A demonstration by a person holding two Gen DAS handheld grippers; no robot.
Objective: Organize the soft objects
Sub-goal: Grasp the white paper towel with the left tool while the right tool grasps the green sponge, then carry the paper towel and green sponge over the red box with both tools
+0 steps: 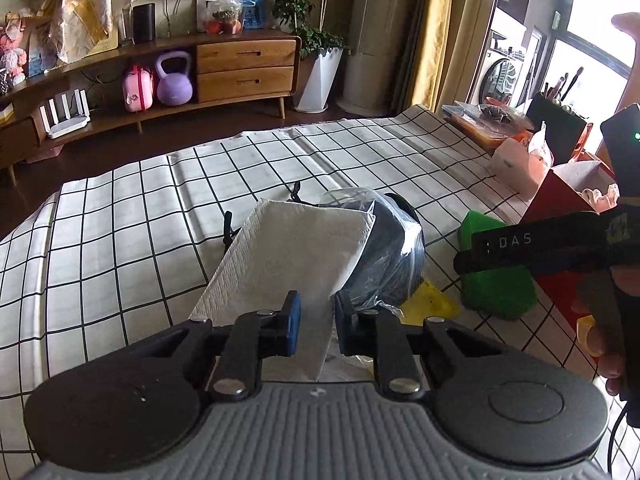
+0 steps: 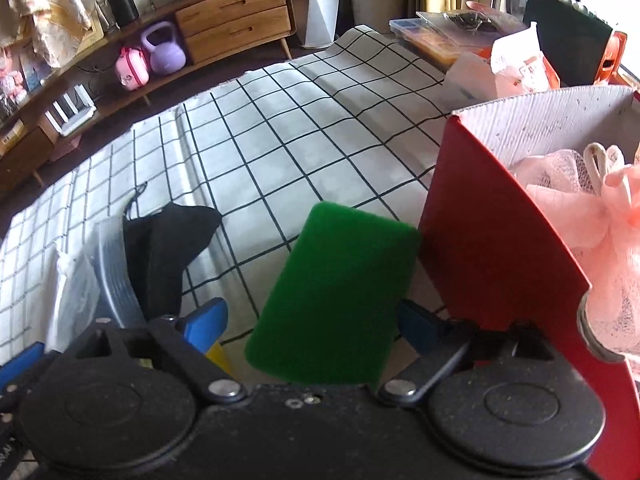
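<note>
Right wrist view: green sponge sits between my right gripper fingers, its long axis running away from me and tilted toward the red box. The far corner of the sponge is just beside the box's red wall, maybe touching, can't be sure. Both blue pads sit at the sponge's edges, the left one with a little gap showing, so I read it as a grasp though not a hard squeeze. The sponge looks lifted off the checked tablecloth, but I can't confirm it.

The box lies to the right of the sponge and stands taller than it, open on top, with a pink mesh puff already inside. So the move I'd judge next is up and right over the rim, then release. The right gripper is clearly the nearer one to the box.

Left wrist view: left gripper is clamped on a folded white paper towel, which stretches forward from the fingers over the cloth. Behind it is a dark item in a clear plastic bag, and a yellow piece lies by the bag. The box is well off to the left gripper's right, past the sponge.
</note>
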